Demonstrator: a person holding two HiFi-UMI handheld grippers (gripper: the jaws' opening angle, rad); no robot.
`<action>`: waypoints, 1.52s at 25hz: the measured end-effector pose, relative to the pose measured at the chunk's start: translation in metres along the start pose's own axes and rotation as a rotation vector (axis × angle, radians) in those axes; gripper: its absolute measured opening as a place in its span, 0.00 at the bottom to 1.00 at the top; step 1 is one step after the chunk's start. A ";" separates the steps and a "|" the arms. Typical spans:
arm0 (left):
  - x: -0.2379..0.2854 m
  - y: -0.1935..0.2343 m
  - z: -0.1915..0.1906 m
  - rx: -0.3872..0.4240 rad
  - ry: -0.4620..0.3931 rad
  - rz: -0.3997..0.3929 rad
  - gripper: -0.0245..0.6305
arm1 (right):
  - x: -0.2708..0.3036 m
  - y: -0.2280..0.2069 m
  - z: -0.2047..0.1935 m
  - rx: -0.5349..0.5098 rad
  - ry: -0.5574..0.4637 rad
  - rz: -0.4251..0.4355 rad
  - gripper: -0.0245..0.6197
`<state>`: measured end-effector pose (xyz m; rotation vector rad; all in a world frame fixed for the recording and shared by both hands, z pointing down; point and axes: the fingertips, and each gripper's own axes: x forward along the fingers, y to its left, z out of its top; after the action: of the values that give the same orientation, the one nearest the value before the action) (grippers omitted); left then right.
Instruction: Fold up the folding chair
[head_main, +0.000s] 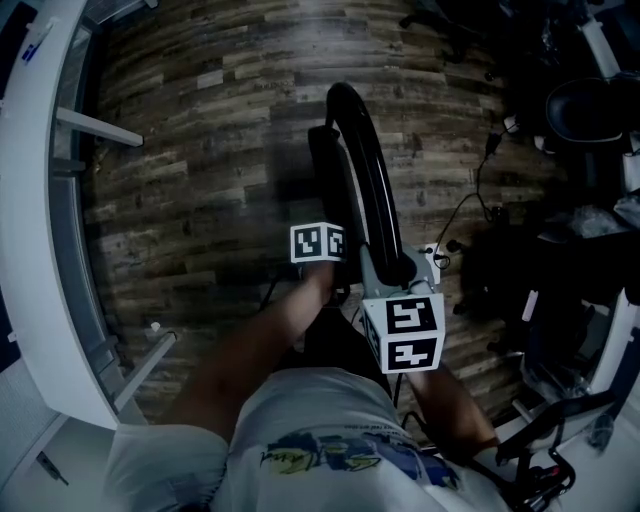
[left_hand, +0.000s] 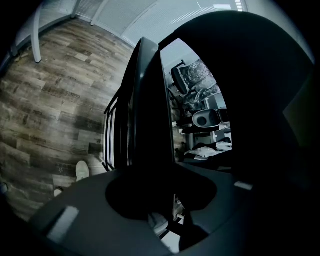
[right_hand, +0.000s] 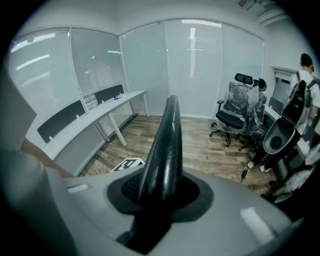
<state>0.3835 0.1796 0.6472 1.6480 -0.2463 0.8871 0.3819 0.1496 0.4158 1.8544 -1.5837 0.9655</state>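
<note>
**A:** Two grippers, one chair: where is everything?

**B:** Seen from above, the folding chair (head_main: 365, 170) stands on the wooden floor (head_main: 200, 120) right in front of the person, edge-on and looking nearly flat. The right gripper (right_hand: 160, 200) is clamped on the glossy black frame tube (right_hand: 166, 135) at the top. The left gripper (left_hand: 152, 197) is closed around the edge of a dark panel (left_hand: 147, 110); whether that is the seat or the backrest, I cannot tell.

**A:** How should the fold be finished?

**B:** My judgement: hold the tube steady as the anchor. Press the panel flat against the frame with the left, slowly, so the feet do not skid and neither grip slides.

**A:** And the arms?

**B:** Both bare forearms reach forward from the torso. The left forearm (head_main: 250, 350) is nearer the middle, and the right forearm (head_main: 455, 400) is at the lower right. Both grippers tilt downward, close side by side.
</note>
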 end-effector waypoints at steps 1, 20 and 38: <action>0.000 0.000 -0.001 -0.002 0.006 0.009 0.24 | 0.000 0.001 0.000 0.002 -0.003 -0.001 0.18; 0.007 -0.009 -0.007 -0.025 0.059 0.081 0.24 | 0.000 0.006 0.002 -0.031 -0.019 -0.044 0.16; -0.004 -0.010 0.004 -0.104 0.015 0.064 0.23 | 0.001 0.023 0.017 -0.165 -0.021 0.018 0.14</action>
<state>0.3882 0.1776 0.6367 1.5433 -0.3310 0.9194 0.3624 0.1318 0.4042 1.7453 -1.6432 0.7991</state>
